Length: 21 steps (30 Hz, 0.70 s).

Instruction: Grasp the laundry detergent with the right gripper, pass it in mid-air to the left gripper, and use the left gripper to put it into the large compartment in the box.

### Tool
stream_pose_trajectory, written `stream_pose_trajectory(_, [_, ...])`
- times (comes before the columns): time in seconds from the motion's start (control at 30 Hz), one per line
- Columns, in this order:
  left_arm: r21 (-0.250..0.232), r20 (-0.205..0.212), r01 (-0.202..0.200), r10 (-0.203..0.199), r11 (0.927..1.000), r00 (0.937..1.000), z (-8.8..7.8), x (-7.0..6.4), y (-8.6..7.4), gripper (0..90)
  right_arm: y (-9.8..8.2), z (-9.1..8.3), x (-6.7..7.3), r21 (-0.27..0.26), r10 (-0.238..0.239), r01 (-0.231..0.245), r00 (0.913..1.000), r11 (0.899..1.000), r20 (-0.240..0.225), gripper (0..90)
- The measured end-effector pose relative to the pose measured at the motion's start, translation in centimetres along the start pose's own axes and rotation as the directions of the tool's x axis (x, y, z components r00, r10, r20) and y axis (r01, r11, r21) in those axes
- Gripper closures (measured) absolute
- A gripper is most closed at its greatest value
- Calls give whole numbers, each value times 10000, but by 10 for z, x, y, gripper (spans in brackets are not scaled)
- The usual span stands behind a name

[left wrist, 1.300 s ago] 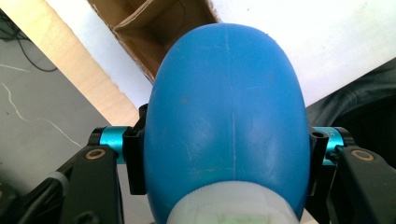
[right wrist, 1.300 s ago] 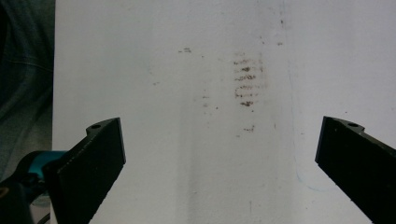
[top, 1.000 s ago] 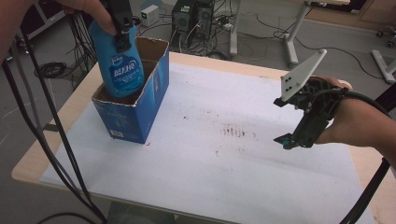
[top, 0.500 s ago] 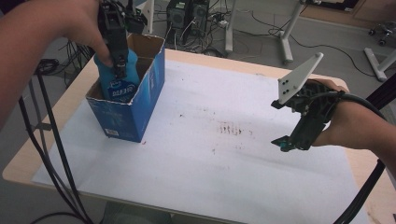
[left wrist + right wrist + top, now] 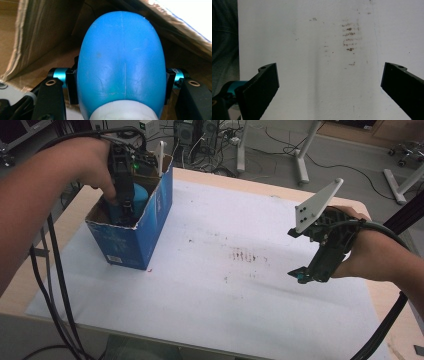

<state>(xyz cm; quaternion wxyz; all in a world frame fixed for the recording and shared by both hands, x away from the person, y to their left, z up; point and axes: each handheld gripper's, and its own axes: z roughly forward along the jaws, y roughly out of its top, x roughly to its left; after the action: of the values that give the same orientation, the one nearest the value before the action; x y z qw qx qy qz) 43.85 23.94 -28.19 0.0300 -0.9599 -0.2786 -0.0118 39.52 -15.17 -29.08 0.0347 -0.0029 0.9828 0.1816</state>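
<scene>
A blue plastic bottle (image 5: 131, 200) with a white cap stands inside an open blue cardboard box (image 5: 145, 237) at the table's left. My left gripper (image 5: 124, 195) reaches down into the box and is shut on the bottle. In the left gripper view the bottle (image 5: 120, 65) sits between both jaws, with the box's brown inner walls (image 5: 37, 42) around it. My right gripper (image 5: 305, 272) hovers over the right side of the white sheet; its jaws stand wide apart, open, with nothing between them (image 5: 329, 82).
A white sheet (image 5: 220, 285) with brown stains (image 5: 245, 256) covers the wooden table (image 5: 82, 200). Black cables (image 5: 55, 285) hang off the left edge. Desk legs and electronics stand on the floor behind the table.
The left gripper has gone down with the blue bottle, from above the box to deep inside it. The right gripper has held still.
</scene>
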Motion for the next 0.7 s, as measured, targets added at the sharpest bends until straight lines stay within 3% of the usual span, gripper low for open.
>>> stream_pose_trajectory(0.13, [45, 15, -115, 114, 9999, 9999, 8, 1, 0, 382, 0, 1, 0, 37, 19, -19, 10000, 10000, -38, 7])
stream_pose_trajectory(0.2, [-169, 83, -10, 11, 9999, 10000, 8, 3, 0, 382, 0, 2, 1, 76, 26, -25, 10000, 10000, -33, 7])
stream_pose_trajectory(0.37, [-28, 159, -77, 77, 10000, 9998, 9, 5, 1, 381, 0, 4, 0, 75, 49, -49, 10000, 10000, -85, 7])
stream_pose_trajectory(0.57, [14, 391, 279, -279, 9996, 9988, 10, 7, 3, 374, -1, 6, 0, 124, 82, -80, 9999, 9999, -127, 7])
stream_pose_trajectory(0.7, [-46, 459, 307, -304, 9995, 9985, 9, 6, 4, 346, -1, 6, 0, 81, 80, -79, 9999, 9999, -112, 7])
